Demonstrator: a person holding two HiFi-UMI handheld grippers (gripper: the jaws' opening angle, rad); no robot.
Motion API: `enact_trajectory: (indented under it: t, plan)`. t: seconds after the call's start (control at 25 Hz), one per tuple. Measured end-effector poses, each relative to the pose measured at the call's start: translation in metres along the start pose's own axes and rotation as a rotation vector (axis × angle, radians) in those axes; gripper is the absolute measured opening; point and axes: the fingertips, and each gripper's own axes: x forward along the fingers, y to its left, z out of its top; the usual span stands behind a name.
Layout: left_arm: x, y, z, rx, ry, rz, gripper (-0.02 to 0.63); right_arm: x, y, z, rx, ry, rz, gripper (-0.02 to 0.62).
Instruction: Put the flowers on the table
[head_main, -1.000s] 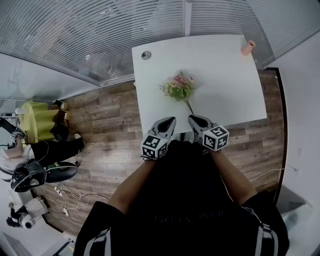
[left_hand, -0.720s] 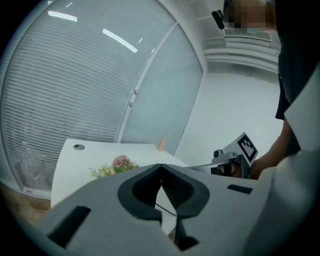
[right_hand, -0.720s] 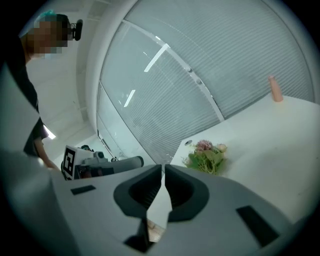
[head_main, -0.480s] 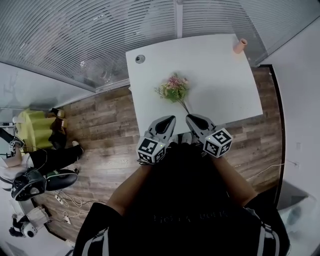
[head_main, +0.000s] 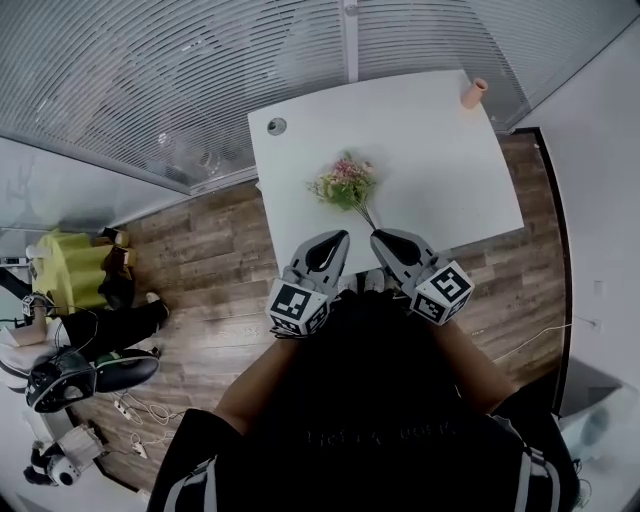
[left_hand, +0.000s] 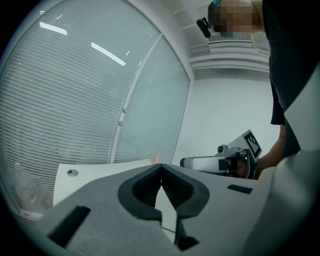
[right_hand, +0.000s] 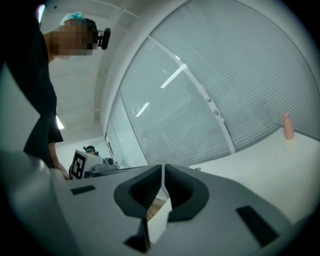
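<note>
1. The white desk (head_main: 440, 170) takes up the middle of the room below the blinds, and most of its top is bare. It is where the flowers are meant to go, and I'd say it has already received them.

2. The flowers (head_main: 345, 184) lie flat on the desk, a little in from its near edge and towards the left half. The pink and green heads point away from the person, and the thin stem trails back towards them. Nothing is touching the bunch.

3. The left gripper (head_main: 335, 240) hangs over the near edge of the desk, close to the stem end but apart from it. Its own view shows the jaws closed tip to tip with nothing between them.

4. The right gripper (head_main: 383, 240) sits just beside the left one at the same edge, also clear of the flowers. Its jaws are drawn together too, with only a sliver of gap, and they hold nothing.

5. A small pink vase (head_main: 474, 93) stands upright at the far right corner of the desk, well apart from the flowers. It plays no part in the task as it is worded.

6. A round cable hole (head_main: 276, 126) marks the far left corner.

7. To my eye the job is finished, with the flowers down and both grippers empty. All that seems left is to step away.
</note>
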Motion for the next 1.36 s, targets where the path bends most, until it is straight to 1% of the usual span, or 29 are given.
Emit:
enact_trajectory:
  t: [0.12,0.24,0.32,0.48,0.64,0.8,0.84,1.08,1.2,1.36]
  plan:
    - [-0.001,-0.001,0.007,0.022,-0.016,-0.006,0.018,0.002,0.010,0.012,-0.050,-0.017,0.011,0.035]
    - [0.000,-0.002,0.007,0.073,-0.029,-0.013,0.018,0.001,0.018,0.023,-0.094,-0.033,0.030,0.035]
    - [0.000,-0.004,0.012,0.082,-0.040,-0.013,0.018,-0.001,0.023,0.030,-0.118,-0.049,0.036,0.035]
    - [0.001,-0.004,0.016,0.121,-0.061,-0.021,0.018,0.000,0.026,0.040,-0.134,-0.071,0.043,0.035]
    - [0.000,-0.013,0.039,0.093,-0.090,-0.005,0.018,-0.002,0.030,0.050,-0.172,-0.082,0.045,0.035]
    - [-0.003,-0.019,0.054,0.168,-0.123,0.005,0.018,-0.001,0.036,0.059,-0.204,-0.092,0.048,0.035]
    - [-0.003,-0.020,0.056,0.175,-0.127,0.007,0.018,-0.001,0.037,0.060,-0.203,-0.093,0.049,0.035]
    - [-0.005,-0.026,0.063,0.187,-0.135,0.004,0.018,-0.003,0.043,0.068,-0.203,-0.112,0.073,0.035]
    - [-0.007,-0.026,0.065,0.179,-0.146,0.004,0.018,-0.004,0.046,0.072,-0.208,-0.127,0.090,0.035]
    - [-0.008,-0.026,0.066,0.171,-0.151,-0.002,0.018,-0.006,0.046,0.072,-0.214,-0.108,0.093,0.037]
